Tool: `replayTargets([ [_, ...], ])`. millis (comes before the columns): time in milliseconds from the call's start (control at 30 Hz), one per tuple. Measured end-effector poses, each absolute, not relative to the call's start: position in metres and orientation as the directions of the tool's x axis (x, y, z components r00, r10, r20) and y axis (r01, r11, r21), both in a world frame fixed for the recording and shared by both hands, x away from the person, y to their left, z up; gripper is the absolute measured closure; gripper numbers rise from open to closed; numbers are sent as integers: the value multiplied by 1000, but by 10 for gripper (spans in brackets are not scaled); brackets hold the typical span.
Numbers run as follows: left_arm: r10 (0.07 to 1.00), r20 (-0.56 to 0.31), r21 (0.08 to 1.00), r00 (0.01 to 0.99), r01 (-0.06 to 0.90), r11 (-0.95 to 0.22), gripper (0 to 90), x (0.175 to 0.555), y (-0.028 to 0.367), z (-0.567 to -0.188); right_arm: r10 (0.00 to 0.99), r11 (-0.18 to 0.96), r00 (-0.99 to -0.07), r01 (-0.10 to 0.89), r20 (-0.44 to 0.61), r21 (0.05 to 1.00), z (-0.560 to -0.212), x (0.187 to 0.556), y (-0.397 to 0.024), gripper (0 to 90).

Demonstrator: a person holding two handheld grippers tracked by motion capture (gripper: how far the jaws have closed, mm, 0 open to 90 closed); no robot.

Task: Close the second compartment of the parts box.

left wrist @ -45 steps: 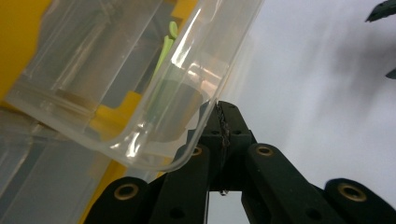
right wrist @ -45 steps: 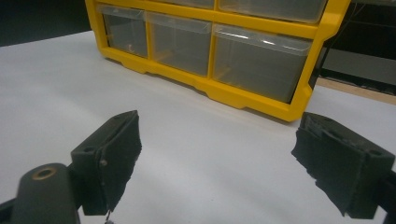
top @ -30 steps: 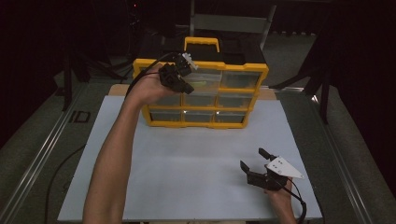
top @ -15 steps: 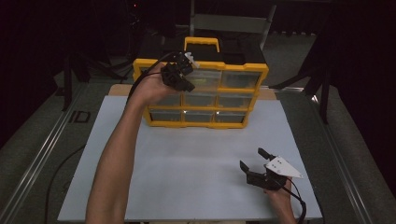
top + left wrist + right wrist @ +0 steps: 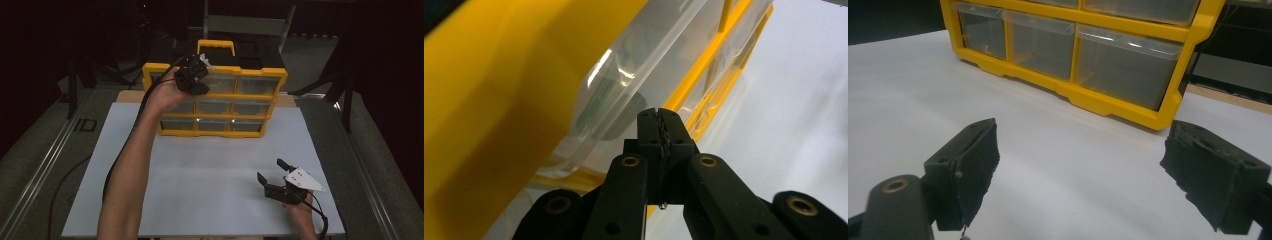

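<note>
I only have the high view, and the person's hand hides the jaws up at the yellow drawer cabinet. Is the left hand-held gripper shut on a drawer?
Observer: No. The left gripper view shows the left hand-held gripper shut pad to pad with nothing between, right beside a clear drawer.
Operator: Anything in that drawer?
Observer: Something greenish shows through its front, too blurred to name.
Operator: And the right one?
Observer: The right hand-held gripper is open and empty, aimed at the bottom row of the yellow cabinet.
</note>
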State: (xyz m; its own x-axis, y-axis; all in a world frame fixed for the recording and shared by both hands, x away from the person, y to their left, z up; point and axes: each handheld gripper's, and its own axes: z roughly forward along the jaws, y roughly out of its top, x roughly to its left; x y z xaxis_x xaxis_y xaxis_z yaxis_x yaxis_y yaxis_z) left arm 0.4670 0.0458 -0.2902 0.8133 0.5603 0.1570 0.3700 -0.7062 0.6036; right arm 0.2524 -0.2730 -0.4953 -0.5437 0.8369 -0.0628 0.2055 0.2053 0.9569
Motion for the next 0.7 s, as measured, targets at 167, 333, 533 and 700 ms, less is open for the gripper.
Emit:
replayTargets([
  [167, 564, 159, 608, 811, 369, -703, 900, 467, 43, -292, 837, 206, -544, 207, -62, 956, -495, 252, -273, 141],
  [333, 564, 155, 615, 811, 368, -698, 898, 466, 43, -294, 837, 206, -544, 205, -63, 957, -495, 252, -273, 142],
  [533, 556, 160, 612, 815, 360, -704, 863, 465, 43, -294, 836, 207, -544, 206, -64, 956, -495, 252, -273, 141],
  [700, 549, 154, 605, 822, 360, -710, 799, 463, 44, -296, 836, 208, -545, 204, -66, 957, -495, 252, -273, 142],
])
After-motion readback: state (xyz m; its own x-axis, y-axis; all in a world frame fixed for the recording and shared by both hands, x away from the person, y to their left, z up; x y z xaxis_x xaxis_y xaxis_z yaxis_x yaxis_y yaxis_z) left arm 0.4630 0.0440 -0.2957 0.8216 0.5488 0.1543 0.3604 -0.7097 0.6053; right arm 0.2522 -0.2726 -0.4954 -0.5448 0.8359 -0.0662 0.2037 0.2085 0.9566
